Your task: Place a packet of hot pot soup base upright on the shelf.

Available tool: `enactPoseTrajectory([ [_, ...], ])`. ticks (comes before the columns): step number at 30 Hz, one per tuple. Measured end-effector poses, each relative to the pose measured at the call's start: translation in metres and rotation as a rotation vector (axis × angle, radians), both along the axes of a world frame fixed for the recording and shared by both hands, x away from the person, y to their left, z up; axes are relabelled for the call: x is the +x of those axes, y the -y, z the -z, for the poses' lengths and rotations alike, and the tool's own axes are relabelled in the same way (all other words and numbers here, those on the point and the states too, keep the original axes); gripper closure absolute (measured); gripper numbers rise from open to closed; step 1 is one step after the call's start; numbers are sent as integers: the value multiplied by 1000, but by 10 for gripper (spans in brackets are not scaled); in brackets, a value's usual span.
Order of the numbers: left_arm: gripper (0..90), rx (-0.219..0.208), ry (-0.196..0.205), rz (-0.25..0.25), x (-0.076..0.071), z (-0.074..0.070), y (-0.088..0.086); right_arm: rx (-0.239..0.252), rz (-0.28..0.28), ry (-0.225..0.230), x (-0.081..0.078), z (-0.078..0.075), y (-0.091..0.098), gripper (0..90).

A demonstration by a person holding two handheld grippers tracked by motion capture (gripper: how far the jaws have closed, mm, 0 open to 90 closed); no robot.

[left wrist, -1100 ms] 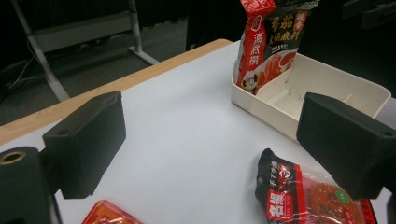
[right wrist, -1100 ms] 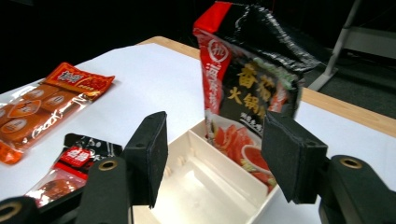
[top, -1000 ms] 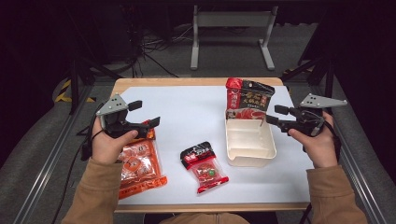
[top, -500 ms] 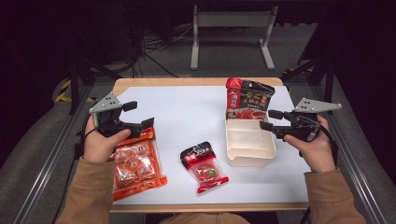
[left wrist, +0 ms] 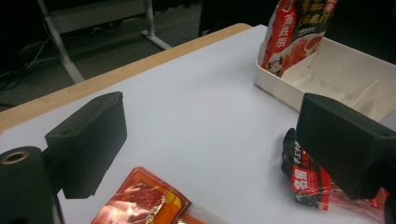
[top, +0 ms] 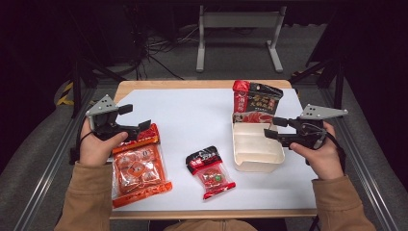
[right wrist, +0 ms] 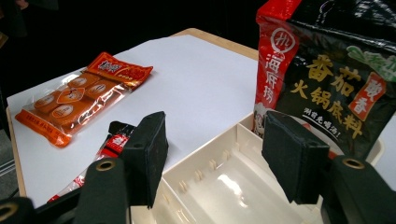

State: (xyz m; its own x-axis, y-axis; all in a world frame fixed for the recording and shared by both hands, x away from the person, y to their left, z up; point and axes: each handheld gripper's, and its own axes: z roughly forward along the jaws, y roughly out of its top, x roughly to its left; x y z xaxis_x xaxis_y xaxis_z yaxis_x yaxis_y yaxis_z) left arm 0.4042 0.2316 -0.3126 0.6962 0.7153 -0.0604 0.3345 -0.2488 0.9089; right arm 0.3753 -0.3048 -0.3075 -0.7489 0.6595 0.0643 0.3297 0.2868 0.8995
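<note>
The left tool (top: 137, 118) hangs with its jaws spread and nothing between them, just over the top end of the orange pack (top: 138, 169). That pack lies flat on the white sheet covering the desk (top: 192, 115), near the person's left forearm. It is a clear-fronted pouch with orange-red bands at both ends, the far band printed with pale lettering, and rows of small orange-wrapped pieces show through the film. In the right gripper view the same pack (right wrist: 79, 95) appears glossy and slightly wrinkled.

The right tool (top: 270, 129) is also spread and pinches nothing; it hovers at the right rim of the tray (top: 255, 161). The tray is a cream, shallow, rectangular box with a low divider and small ribs on its inner wall, and its near compartment is bare. At its far end stands the tall bag (top: 255, 103), black with a red strip down its left side and large yellow characters, leaning upright.

Between pack and tray lies the small pouch (top: 210, 172), black at its top with red below and a clear window, flat on the sheet and apart from both.
</note>
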Motion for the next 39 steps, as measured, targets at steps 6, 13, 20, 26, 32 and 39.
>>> enactPoseTrajectory([
  [6,104,8,4,-34,5,9,-12,-10,-13,-12,1,5,-5,401],
  [13,115,-9,-36,-49,9,21,-22,-29,-42,-24,5,10,-12,406],
  [20,118,4,-70,-111,11,35,-35,-40,-69,-39,10,13,-22,401],
  [26,127,7,-77,-166,14,52,-47,-40,-86,-43,12,14,-27,414],
  [32,134,14,-80,-219,15,64,-57,-42,-88,-43,13,15,-28,414],
  [39,136,48,-96,-252,20,78,-60,-40,-86,-49,13,16,-28,411],
])
